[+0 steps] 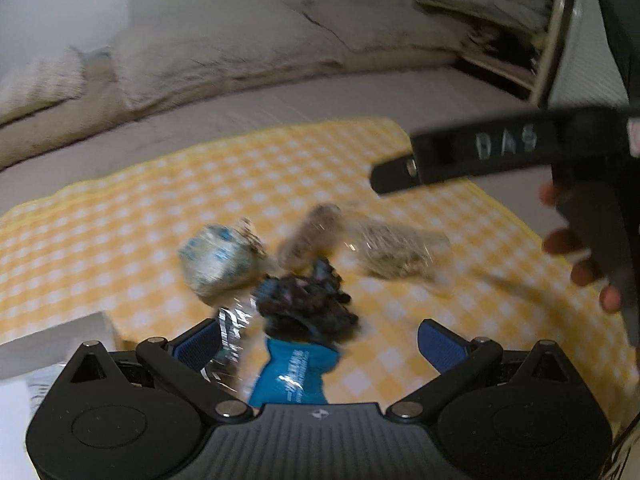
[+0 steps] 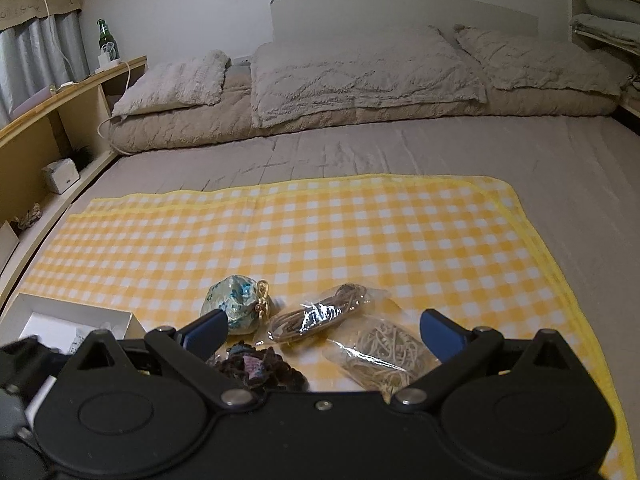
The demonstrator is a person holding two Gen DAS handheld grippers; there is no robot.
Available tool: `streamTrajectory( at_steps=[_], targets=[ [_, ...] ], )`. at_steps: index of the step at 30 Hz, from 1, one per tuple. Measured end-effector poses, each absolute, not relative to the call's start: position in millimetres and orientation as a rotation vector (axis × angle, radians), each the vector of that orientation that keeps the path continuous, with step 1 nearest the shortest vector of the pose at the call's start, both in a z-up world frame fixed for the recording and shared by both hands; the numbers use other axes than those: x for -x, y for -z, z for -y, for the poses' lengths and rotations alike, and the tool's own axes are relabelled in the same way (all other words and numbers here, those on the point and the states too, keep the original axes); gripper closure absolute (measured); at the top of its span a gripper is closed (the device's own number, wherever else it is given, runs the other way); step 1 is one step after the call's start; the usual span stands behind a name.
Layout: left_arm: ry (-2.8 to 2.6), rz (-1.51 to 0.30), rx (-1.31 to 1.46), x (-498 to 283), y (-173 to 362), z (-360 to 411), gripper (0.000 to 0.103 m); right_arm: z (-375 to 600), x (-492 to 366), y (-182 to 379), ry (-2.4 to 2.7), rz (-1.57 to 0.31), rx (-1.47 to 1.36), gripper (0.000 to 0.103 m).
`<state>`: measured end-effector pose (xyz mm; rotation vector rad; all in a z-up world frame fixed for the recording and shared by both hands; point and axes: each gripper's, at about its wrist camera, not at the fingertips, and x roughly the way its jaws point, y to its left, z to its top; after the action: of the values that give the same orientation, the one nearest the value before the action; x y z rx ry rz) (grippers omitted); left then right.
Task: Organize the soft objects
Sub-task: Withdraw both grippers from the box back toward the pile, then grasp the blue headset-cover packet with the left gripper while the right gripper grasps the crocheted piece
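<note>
Blurred dark crochet bundle (image 1: 308, 300), partly hidden.

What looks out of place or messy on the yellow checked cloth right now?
Nothing is spilled or damaged. The small items sit bunched at the cloth's near edge: the patterned pouch, two clear bags of cord and a dark crocheted piece. One bag overlaps the other.
</note>
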<state>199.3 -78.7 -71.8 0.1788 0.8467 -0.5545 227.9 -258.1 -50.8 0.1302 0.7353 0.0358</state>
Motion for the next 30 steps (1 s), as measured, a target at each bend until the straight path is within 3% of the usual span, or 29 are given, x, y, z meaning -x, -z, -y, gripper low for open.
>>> streamTrajectory(
  at_steps=[8, 18, 24, 30],
  targets=[
    [0.624, -0.920, -0.283, -218.8, 109.9, 84.6, 0.003, 262.9, -234.3, 56.1, -0.053, -0.764, -0.180, 0.000],
    [0.661, -0.990, -0.357, -240.6, 145.2, 78.1, 0.017, 246.2, -255.0, 72.0, -0.123, -0.851, -0.189, 0.000],
    [0.676, -0.985, -0.363, -241.7, 151.3, 78.5, 0.019, 230.6, -271.5, 91.3, -0.178, -0.949, -0.162, 0.014],
    [0.705, -0.994, -0.360, -241.6, 155.7, 81.2, 0.034, 212.1, -285.6, 115.4, -0.209, -1.036, -0.122, 0.021]
  ],
)
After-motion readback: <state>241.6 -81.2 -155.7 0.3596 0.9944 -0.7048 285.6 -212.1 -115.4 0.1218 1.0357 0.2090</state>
